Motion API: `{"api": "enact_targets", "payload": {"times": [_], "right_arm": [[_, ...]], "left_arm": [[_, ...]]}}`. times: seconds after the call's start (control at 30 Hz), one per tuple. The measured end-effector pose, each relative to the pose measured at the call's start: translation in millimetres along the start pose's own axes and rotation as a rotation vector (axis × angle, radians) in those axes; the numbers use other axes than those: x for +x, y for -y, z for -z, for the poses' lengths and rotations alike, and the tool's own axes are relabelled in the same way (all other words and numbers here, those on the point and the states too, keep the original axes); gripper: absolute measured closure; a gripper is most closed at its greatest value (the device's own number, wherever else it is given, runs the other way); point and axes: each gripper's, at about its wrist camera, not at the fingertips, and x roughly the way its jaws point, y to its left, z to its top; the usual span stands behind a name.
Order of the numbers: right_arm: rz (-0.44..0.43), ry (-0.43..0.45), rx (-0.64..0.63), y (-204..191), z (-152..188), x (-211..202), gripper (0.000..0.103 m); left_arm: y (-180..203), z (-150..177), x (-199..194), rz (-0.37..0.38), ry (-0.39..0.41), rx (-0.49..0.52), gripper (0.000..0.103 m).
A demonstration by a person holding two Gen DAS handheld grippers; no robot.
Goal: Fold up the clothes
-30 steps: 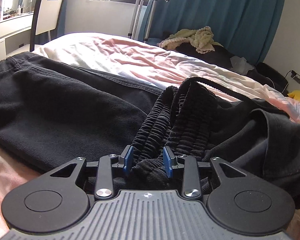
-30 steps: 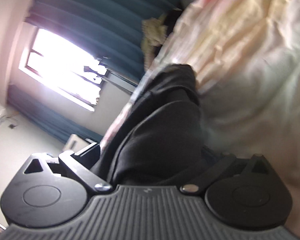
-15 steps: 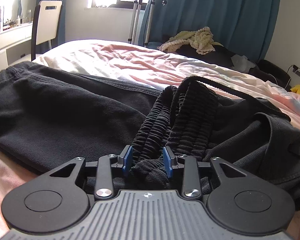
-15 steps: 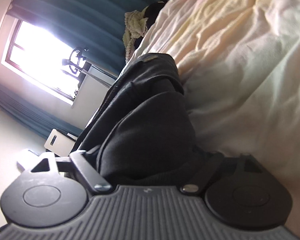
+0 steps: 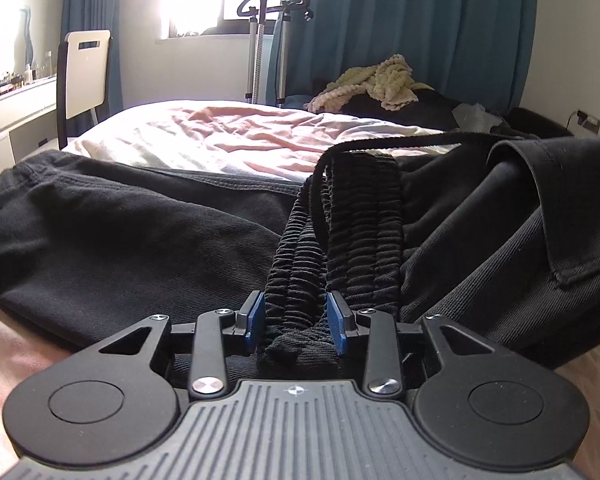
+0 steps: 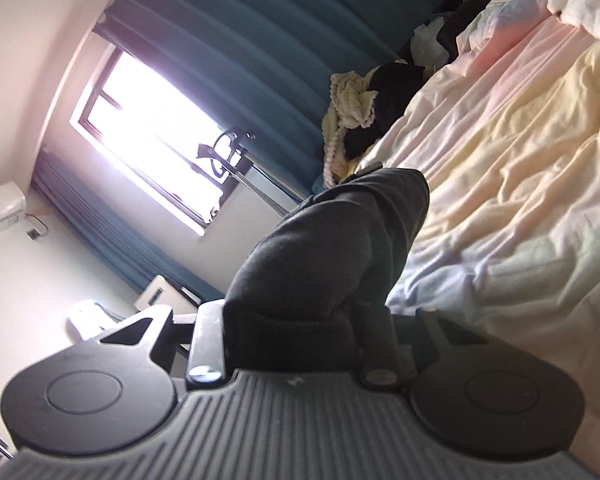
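Note:
Black trousers (image 5: 112,240) lie spread over the bed, legs running left. Their ribbed elastic waistband (image 5: 352,240) is bunched between the blue pads of my left gripper (image 5: 296,322), which is shut on it. A drawstring (image 5: 388,145) loops off to the right. In the right wrist view, black trouser fabric (image 6: 332,248) is pulled up off the sheet and fills the jaws of my right gripper (image 6: 296,328). That gripper is shut on the cloth, rolled on its side, and its fingertips are hidden by the fabric.
The bed has a rumpled pink and cream sheet (image 5: 228,136). A cream knit blanket on dark clothes (image 5: 376,84) lies at the far side. A garment steamer stand (image 5: 268,40), a white chair (image 5: 84,72) and a counter (image 5: 8,104) stand beyond, before teal curtains.
The right gripper has lifted and swung with the black fabric, so more sheet shows under it. The left gripper keeps its hold on the waistband, and the cloth on its right has risen.

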Motion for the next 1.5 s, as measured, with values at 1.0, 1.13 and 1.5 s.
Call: {"api": "enact_targets", "payload": {"times": [1.0,1.13,1.5], "right_arm": [[0.169,0.341,0.067,75.8,-71.3,-94.8,0.069],[0.171,0.342,0.035,72.1,-69.4,-96.7,0.069],[0.167,0.287,-0.206,21.7,-69.4,-83.2,0.068]], "left_arm": [[140.4,17.9,-6.9,0.203,-0.004,0.278,0.038],[116.3,9.1,-36.6,0.206,0.015,0.295,0.024],[23.2,-18.3,-77.8,0.154,0.052,0.168,0.010]]}}
